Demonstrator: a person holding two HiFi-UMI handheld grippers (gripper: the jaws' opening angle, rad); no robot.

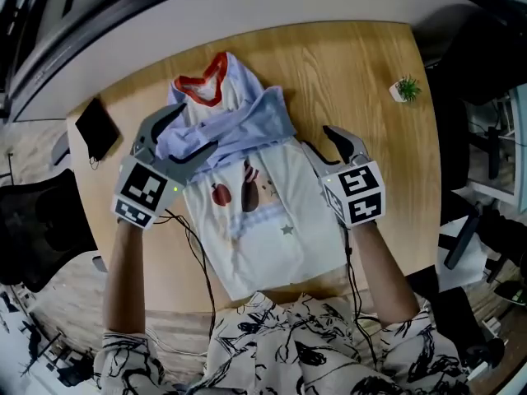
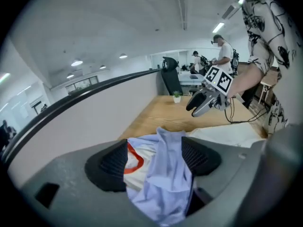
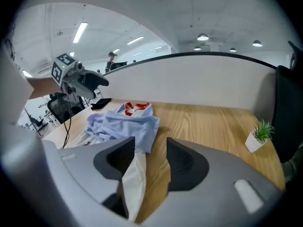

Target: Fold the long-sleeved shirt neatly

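**A:** Shirt (image 1: 255, 212) lies on the table (image 1: 346, 64). Its bunched blue sleeves (image 1: 239, 126) sit loose between the left gripper's (image 1: 191, 130) wide jaws. Its white edge (image 3: 135, 178) sits beside the right gripper's (image 1: 319, 141) narrower, empty ones.

**B:** Cloth could snag a jaw on withdrawal and drag the fold askew.

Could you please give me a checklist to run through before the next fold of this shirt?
1. Left gripper free of cloth: not ok; jaws apart, but the sleeve lies between them.
2. Right gripper free of cloth: not ok; jaws apart, shirt edge beside one pad.
3. Sleeve flat: not ok; bunched across the chest.
4. Shirt's lower half flat on table: ok.
5. Plant and black item apart from shirt: ok.
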